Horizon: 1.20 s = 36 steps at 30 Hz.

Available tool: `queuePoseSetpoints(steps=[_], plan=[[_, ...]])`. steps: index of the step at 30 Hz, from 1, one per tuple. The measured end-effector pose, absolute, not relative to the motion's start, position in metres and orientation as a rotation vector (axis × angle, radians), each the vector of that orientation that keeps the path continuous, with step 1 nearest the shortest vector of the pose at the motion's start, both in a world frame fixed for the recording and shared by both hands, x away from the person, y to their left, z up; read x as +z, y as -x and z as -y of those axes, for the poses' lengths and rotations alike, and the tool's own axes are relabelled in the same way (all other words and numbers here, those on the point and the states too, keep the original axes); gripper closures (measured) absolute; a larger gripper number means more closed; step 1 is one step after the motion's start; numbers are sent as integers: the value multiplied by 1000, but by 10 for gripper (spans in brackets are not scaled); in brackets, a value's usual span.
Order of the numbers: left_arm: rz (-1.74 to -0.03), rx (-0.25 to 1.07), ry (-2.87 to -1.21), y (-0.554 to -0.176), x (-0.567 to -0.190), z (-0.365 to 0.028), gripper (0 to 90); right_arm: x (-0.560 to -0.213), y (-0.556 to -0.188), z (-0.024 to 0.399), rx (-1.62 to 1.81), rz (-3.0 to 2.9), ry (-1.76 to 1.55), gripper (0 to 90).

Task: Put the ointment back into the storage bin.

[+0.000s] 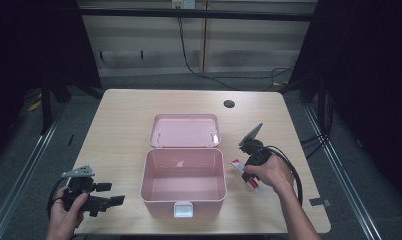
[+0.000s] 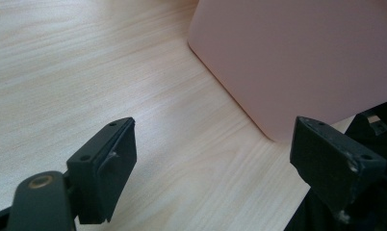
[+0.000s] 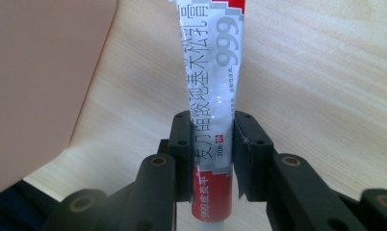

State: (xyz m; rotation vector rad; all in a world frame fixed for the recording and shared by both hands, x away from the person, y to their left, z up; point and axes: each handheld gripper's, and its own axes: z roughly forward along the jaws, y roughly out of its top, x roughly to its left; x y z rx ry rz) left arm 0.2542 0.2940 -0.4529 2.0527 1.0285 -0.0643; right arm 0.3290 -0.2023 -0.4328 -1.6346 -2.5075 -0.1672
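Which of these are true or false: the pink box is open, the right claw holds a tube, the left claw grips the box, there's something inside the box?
1. The pink box is open. True; its lid lies back behind it.
2. The right claw holds a tube. True; the jaws clamp the red and silver tube.
3. The left claw grips the box. False; its jaws stand open beside the box, over the table.
4. Something lies inside the box. False; it looks empty.

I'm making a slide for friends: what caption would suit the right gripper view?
Right gripper, jaws shut on a red-and-silver ointment tube, above the wooden table beside the pink box.
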Motion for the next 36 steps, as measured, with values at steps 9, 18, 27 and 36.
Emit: queuePoseSetpoints(steps=[9,18,27,36], plan=[[-1031,-65,-2051,-254,-453,-294,165,-423,-325,204,-194,2556,1486,721],[-1026,-66,-2054,-255,-453,-294,165,-403,-320,210,-248,2604,1371,721],[-1031,-60,-2052,-254,-453,-294,165,-390,-316,211,-253,2647,1261,721],[-1032,-65,-2050,-254,-453,-294,165,-379,-311,212,-317,2672,1169,720]])
